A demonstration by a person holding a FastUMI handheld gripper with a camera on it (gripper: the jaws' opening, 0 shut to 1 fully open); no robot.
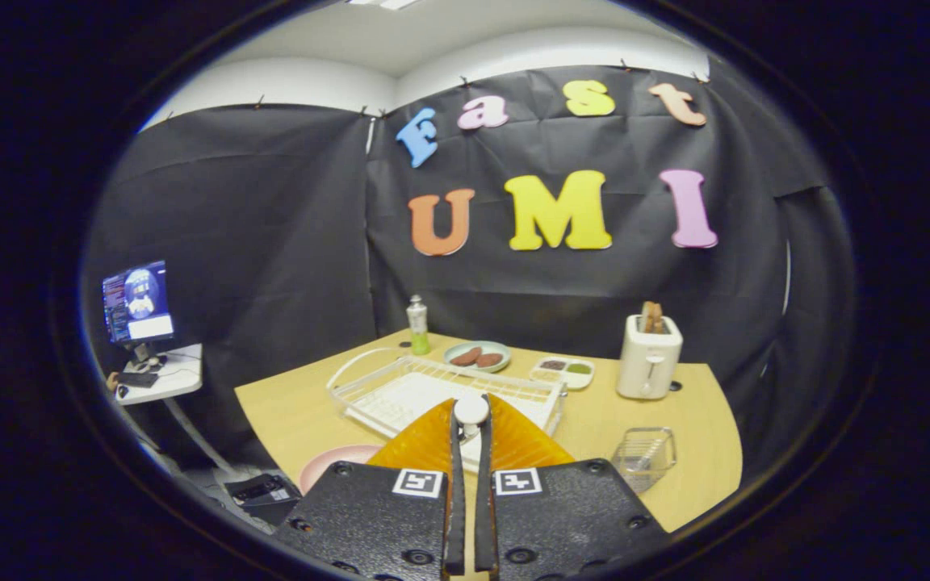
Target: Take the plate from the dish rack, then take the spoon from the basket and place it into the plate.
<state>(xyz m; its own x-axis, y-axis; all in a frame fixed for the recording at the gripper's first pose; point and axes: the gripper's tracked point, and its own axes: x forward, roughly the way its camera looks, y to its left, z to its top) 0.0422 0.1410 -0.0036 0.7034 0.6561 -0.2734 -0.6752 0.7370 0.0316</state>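
Pinched between my tongs [471, 420] is the spoon [471, 409]; next, lower it onto the pink plate [334, 463], near left.

Your gripper [471, 420] held above table height, pointing forward and slightly down. Fingers drawn nearly together, narrow slit between them along whole length. Fingertips pinch white spoon [471, 409] by its rounded end, both fingers pressing on it. Both finger bodies level side by side, square marker tag on top of each.
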